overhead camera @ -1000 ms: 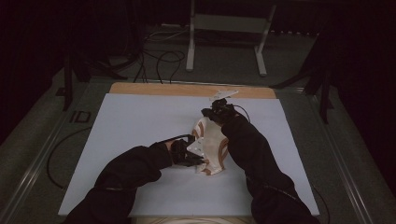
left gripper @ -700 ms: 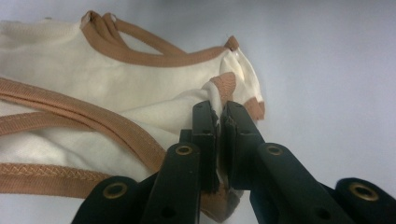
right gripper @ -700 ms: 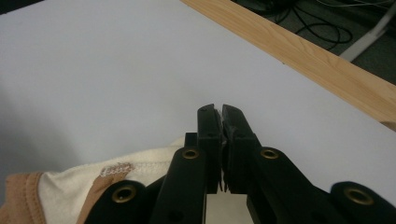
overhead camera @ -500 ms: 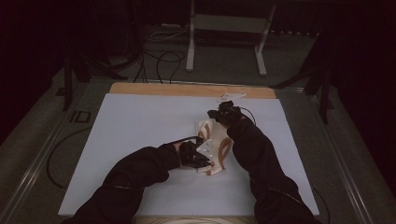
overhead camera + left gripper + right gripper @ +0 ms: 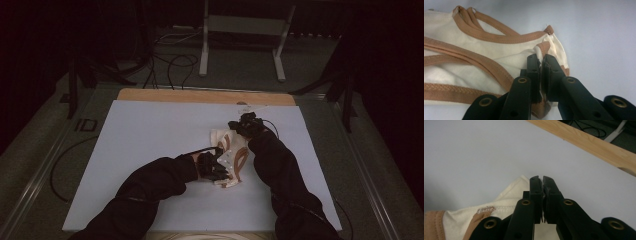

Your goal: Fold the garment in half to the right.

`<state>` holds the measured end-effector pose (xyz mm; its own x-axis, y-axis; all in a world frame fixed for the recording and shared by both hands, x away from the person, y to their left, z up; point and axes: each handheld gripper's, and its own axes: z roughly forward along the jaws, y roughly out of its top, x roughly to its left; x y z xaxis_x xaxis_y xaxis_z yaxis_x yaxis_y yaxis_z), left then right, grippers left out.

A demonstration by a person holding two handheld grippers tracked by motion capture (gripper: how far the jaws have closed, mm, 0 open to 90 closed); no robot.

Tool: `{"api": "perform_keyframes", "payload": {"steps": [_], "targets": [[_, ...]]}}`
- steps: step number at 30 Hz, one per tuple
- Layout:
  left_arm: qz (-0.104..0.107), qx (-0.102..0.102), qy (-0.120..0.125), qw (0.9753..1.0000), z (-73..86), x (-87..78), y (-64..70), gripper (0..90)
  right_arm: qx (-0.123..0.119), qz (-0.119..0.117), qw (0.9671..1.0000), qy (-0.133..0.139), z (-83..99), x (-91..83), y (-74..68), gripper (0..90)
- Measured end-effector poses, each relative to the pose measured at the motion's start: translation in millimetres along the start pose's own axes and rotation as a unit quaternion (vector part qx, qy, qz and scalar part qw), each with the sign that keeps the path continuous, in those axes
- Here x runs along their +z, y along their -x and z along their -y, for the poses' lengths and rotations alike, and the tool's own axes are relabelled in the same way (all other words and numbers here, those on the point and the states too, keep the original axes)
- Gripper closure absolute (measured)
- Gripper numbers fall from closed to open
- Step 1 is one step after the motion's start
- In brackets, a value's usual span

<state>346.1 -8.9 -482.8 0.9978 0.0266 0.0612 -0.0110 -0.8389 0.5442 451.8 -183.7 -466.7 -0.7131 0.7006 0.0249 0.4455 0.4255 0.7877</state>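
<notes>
A cream garment with tan trim [image 5: 234, 156] lies bunched on the white table [image 5: 150, 135], right of centre. At the garment's near end, my left gripper [image 5: 220, 169] is shut on a trimmed edge; the left gripper view shows the cream garment [image 5: 461, 42] with the left gripper [image 5: 541, 60] pinching a fold of cloth and trim. My right gripper [image 5: 239, 128] is at the garment's far end. In the right gripper view the right gripper [image 5: 542, 180] has its jaws closed on the cream garment [image 5: 506, 200], a thin layer of cloth between them.
A wooden strip [image 5: 200, 96] runs along the table's far edge, also the wooden strip [image 5: 586, 142] close beyond my right gripper. A metal stand [image 5: 240, 30] and cables [image 5: 170, 62] are on the floor behind. A black cable [image 5: 60, 165] trails at the left.
Both hands and the garment have shifted a little to the right. The right gripper has come slightly nearer, and the cloth is more stretched between the two grippers.
</notes>
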Motion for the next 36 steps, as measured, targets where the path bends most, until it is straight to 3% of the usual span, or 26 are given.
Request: {"api": "perform_keyframes", "payload": {"steps": [18, 25, 36], "targets": [[0.000, -0.017, -0.008, 0.9998, -10.2, 12.0, -2.8, 84.0, 0.017, -0.001, 0.9998, -0.011, 25.5, 10.6, 20.7, 87.0], [0.000, -0.037, 0.001, 0.9993, -17.9, 16.7, -4.4, 82.4, 0.030, 0.000, 0.9995, -0.014, 35.3, 14.0, 26.7, 86.4], [0.000, -0.043, 0.014, 0.9990, -28.0, 20.6, -4.9, 82.4, 0.039, 0.002, 0.9989, -0.026, 41.2, 13.1, 31.7, 85.1]]}}
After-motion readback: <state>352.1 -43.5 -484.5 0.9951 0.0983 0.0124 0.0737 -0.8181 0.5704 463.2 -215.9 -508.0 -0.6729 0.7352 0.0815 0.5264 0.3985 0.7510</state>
